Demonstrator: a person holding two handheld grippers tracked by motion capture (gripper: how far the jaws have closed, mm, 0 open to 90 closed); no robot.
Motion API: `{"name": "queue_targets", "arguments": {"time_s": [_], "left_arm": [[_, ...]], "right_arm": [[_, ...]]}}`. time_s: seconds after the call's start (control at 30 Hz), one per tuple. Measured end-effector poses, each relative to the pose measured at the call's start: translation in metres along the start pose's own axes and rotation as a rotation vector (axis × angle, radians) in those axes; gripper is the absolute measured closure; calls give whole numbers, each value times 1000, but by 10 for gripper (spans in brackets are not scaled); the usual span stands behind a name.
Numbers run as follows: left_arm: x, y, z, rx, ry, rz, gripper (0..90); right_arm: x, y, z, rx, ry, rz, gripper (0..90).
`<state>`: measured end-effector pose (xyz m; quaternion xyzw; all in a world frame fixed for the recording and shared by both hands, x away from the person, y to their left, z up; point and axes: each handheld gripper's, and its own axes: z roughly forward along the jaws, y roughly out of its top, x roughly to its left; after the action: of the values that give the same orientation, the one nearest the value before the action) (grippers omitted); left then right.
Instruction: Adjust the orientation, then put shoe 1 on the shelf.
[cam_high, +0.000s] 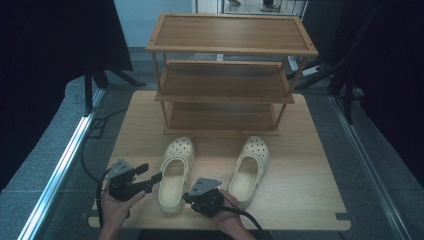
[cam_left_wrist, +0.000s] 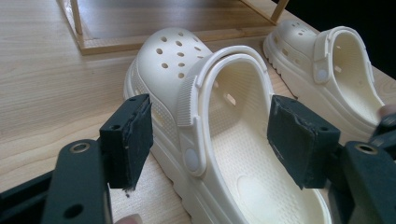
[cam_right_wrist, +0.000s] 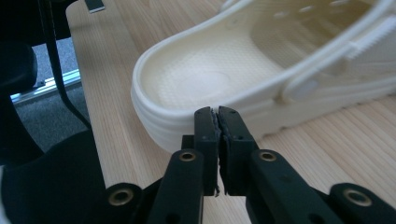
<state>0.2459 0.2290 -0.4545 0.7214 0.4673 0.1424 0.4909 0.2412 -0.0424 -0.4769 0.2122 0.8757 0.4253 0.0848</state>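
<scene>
In the high view, two cream clogs are lying on the desk (cam_high: 300, 200) below the shelf rack (cam_high: 227, 75), toes toward it; the left gripper (cam_high: 150, 176) is sitting just left of the left clog (cam_high: 176, 172), fingers apart.

In the left gripper view, that clog (cam_left_wrist: 219, 135) is filling the centre, its near side wall lying between the spread fingers (cam_left_wrist: 133, 137) (a grasp looks likely).

In the right gripper view, the right gripper (cam_right_wrist: 218, 122) is pressed closed on nothing, just short of a clog's heel (cam_right_wrist: 187, 93).

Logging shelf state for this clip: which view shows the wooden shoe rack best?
The high view: the three-tier wooden shoe rack shows whole, all shelves bare, behind the two cream clogs. The left gripper view catches its bottom frame alone; the right gripper view faces a clog.
</scene>
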Motion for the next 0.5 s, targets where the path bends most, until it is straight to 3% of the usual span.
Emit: {"name": "queue_targets", "arguments": {"time_s": [0.1, 0.2, 0.3, 0.33, 0.37, 0.4, 0.5], "left_arm": [[-1, -1, 2, 11, 12, 1, 318], [-3, 0, 8, 36, 29, -8, 320], [-5, 0, 12, 40, 36, -9, 318], [-9, 0, 14, 46, 46, -2, 317], [-9, 0, 14, 46, 46, -2, 317], [-11, 0, 17, 54, 62, 9, 317], [-10, 1, 20, 60, 89, 6, 319]], "right_arm": [[-5, -1, -13, -21, -23, 14, 832], [-24, -10, -43, -74, -96, 71, 766], [-34, -17, -58, -101, -122, 111, 745], [-42, -23, -74, -124, -149, 139, 734], [-42, -23, -74, -124, -149, 139, 734], [-49, -28, -88, -127, -186, 152, 727], [-58, -34, -102, -139, -211, 178, 727]]}}
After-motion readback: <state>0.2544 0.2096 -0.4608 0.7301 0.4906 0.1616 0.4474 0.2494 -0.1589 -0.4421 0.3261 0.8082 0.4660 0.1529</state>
